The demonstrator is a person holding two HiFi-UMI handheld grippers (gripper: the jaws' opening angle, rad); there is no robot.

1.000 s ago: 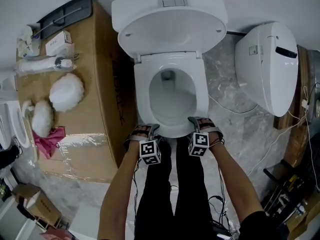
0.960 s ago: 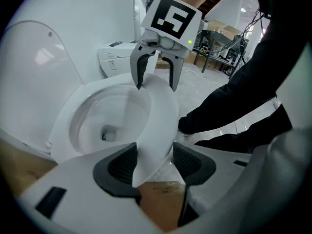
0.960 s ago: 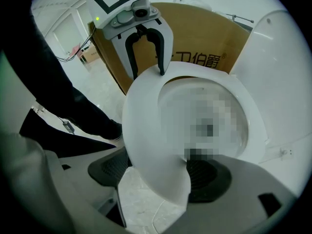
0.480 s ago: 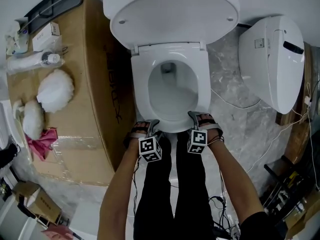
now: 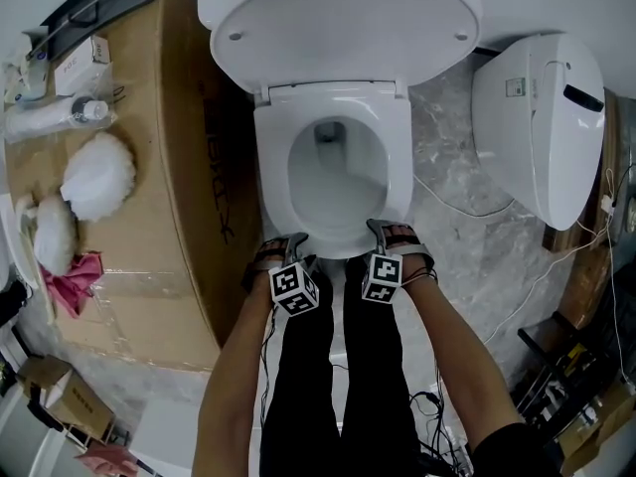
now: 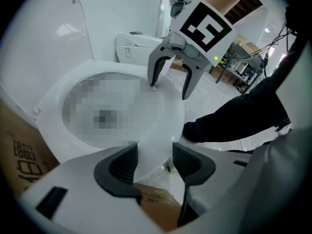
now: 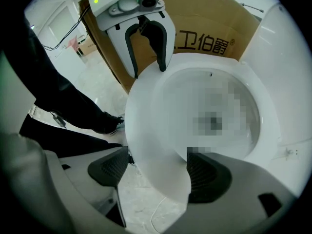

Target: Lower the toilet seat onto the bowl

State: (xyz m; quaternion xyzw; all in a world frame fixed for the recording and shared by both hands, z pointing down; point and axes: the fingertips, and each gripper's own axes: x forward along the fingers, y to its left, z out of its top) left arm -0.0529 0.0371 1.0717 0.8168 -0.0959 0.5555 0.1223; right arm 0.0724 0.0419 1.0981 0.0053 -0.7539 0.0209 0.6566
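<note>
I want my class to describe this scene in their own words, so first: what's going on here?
A person holds a gripper in each hand at the front of the toilet seat. The left gripper and the right gripper each have their jaws apart around the seat's front edge. The seat looks to be lying flat on the bowl. The lid stands raised behind it.

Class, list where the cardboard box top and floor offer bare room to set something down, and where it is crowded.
Free: cardboard box, the strip between the white puffs and the toilet, plus its taped near end. Floor right of the toilet is open, though a cable crosses it. Crowded: the box's far corner.
</note>
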